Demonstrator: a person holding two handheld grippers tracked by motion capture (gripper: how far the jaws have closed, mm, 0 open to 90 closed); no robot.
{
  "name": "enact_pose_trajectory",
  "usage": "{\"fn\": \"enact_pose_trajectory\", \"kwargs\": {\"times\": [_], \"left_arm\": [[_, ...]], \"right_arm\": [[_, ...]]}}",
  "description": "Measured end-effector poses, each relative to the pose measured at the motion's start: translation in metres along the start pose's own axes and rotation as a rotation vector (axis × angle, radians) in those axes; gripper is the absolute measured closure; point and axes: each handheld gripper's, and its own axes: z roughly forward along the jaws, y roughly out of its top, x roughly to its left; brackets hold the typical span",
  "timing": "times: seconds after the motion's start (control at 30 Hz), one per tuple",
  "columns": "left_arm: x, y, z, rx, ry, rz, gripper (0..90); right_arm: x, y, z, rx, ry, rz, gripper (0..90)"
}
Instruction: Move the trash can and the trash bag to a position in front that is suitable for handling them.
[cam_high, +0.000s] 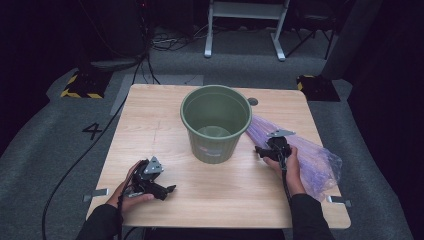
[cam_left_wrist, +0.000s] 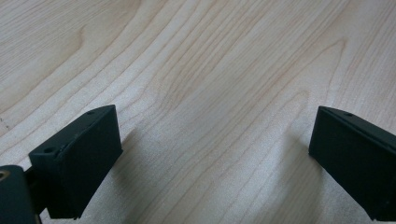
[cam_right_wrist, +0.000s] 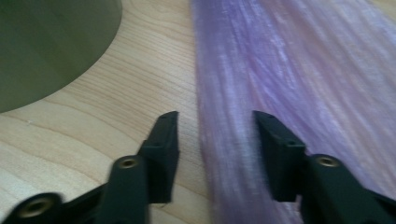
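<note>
Straddling purple bag (cam_right_wrist: 280, 70) edge: right gripper (cam_right_wrist: 215, 135) half-open | left gripper (cam_left_wrist: 212, 140) wide, empty

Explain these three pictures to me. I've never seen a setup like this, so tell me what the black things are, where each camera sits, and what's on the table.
No robot here: a person holds a pair of hand-held tongs in each hand. The high view looks down from above the person's side of the wooden table. The other two pictures come from small cameras riding on the tongs, looking along their black jaws.

On the table stand a green bin, upright and open at the top, and beside it a crumpled purple plastic bag.

The left tongs rest low over bare wood, jaws wide apart, holding nothing.

The right tongs are at the near edge of the bag. Its jaws stand partly open with a strip of the purple plastic between them, but the blurred picture does not show them pressing on it, so it looks like a grasp about to happen.
</note>
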Motion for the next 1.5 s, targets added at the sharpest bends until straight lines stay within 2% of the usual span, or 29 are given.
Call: {"fn": "enact_pose_trajectory", "kwargs": {"times": [0.03,0.07,0.13,0.23,0.27,0.37,0.47,0.63,0.67,0.9,1.2,1.3,1.5], "left_arm": [[0.0,0.0,0.0,-0.001,0.001,0.001,2.0],[0.0,0.0,0.0,-0.001,0.001,0.0,2.1],[0.0,0.0,0.0,-0.001,0.001,-0.001,2.1],[-0.001,0.0,0.0,0.0,0.003,-0.003,2.0],[-0.001,0.0,0.0,0.0,0.004,-0.004,2.0],[-0.001,0.0,0.0,-0.001,0.006,-0.009,2.0],[-0.001,0.0,0.0,-0.001,0.007,-0.008,2.0],[-0.001,0.0,0.0,-0.001,0.007,-0.009,2.0],[-0.002,0.0,0.0,-0.001,0.007,-0.01,2.0],[-0.002,0.0,0.0,-0.002,0.006,-0.012,2.0],[-0.002,0.0,0.0,0.001,0.008,-0.009,2.0],[-0.002,0.001,0.001,0.001,0.013,-0.011,2.0],[-0.002,0.002,0.002,0.002,0.007,-0.016,1.4]], "right_arm": [[-0.001,0.0,0.0,-0.001,0.001,0.0,58.9],[-0.002,-0.001,-0.001,-0.001,0.002,0.001,67.1],[-0.004,-0.002,-0.003,-0.003,0.003,0.01,74.7],[-0.006,-0.002,-0.005,0.006,0.0,0.001,80.0],[-0.004,-0.004,-0.006,0.006,0.002,-0.013,84.9],[-0.004,-0.006,-0.008,0.006,0.008,-0.037,89.9],[-0.006,-0.007,-0.009,0.006,0.016,-0.034,90.0],[-0.009,-0.01,-0.015,0.003,-0.003,-0.054,90.0],[-0.009,-0.01,-0.022,-0.016,-0.001,-0.07,90.0],[-0.01,-0.008,-0.037,-0.067,-0.018,-0.074,90.0],[-0.028,-0.009,-0.064,-0.169,-0.055,-0.016,90.0],[-0.033,-0.01,-0.071,-0.197,-0.052,0.002,90.0],[-0.037,-0.009,-0.083,-0.242,-0.064,0.015,90.0]]}}
